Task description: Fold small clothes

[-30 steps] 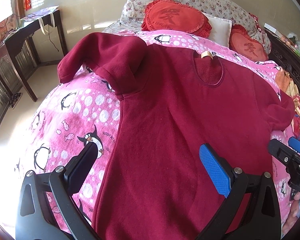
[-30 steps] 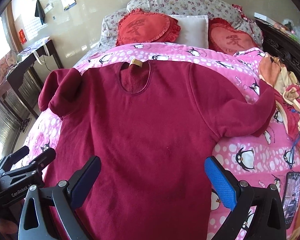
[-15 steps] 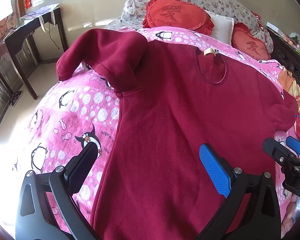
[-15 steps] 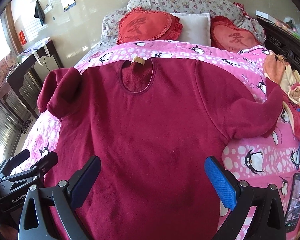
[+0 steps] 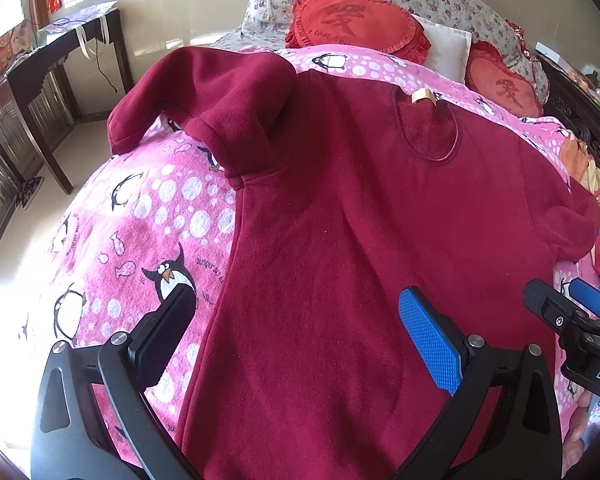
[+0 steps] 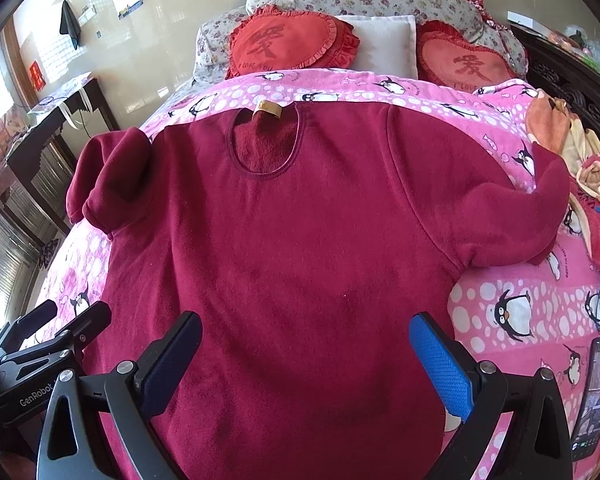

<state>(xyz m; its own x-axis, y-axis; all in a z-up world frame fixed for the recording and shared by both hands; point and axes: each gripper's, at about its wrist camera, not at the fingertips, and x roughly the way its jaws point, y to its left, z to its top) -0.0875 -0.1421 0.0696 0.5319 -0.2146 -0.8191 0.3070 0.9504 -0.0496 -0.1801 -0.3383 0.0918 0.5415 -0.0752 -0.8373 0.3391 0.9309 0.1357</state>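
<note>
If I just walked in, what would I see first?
A big dark red sweater spread flat in the middle of a pink penguin blanket. Behind it, at the head of the bed, sit two red heart-shaped cushions. Both grippers, left and right, hang open over its lower part.

Bright sunlight from the left blows out the pink penguin-print blanket (image 5: 112, 216) edge, fisheye curving everything, dark corners.

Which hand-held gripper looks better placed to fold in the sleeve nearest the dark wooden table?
Probably the left hand-held gripper. It is open above the sweater's left side, where that bunched sleeve lies; the right hand-held gripper would have to cross the body.
</note>
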